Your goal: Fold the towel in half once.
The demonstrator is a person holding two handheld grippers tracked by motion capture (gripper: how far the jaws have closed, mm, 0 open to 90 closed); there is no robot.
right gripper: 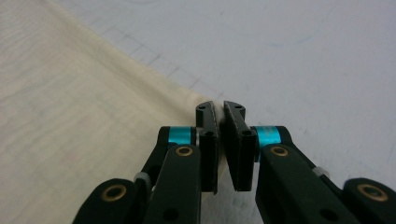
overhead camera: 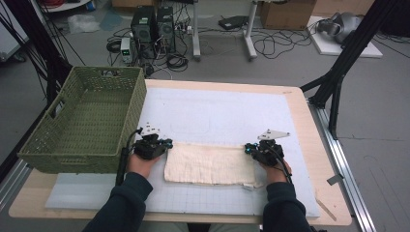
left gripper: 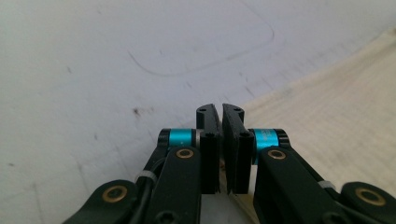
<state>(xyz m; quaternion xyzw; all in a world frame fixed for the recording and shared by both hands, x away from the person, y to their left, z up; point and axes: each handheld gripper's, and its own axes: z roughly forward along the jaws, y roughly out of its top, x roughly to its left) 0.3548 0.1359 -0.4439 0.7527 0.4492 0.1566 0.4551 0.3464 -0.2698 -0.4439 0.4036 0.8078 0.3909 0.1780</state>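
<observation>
Grippers sit at the two far corners of a folded cream cloth (overhead camera: 209, 164), one in each of a person's hands. The left gripper (overhead camera: 168, 143) is at the cloth's 10 o'clock corner; in the left gripper view its black jaws stand pressed nearly together at the left gripper (left gripper: 221, 114) tips, right at the cloth (left gripper: 327, 121) edge, and appear clamped on a thin bit of fabric. The right gripper (overhead camera: 247, 147) is at the cloth's 2 o'clock corner; in the right gripper view the jaws of the right gripper (right gripper: 220, 112) are likewise drawn close, pinching the corner of the cloth (right gripper: 84, 116), with pale fabric showing in the narrow gap between them. The cloth lies flat as a wide rectangle toward 6 o'clock on a white gridded mat (overhead camera: 217, 111), which covers most of a light wooden table (overhead camera: 319, 159). At 9 o'clock, an olive green woven basket (overhead camera: 34, 145) stands on the table's left edge, near the left gripper. Beyond the table, toward 12 o'clock, the floor holds computer towers (overhead camera: 153, 24) and tangled cables (overhead camera: 270, 43).
</observation>
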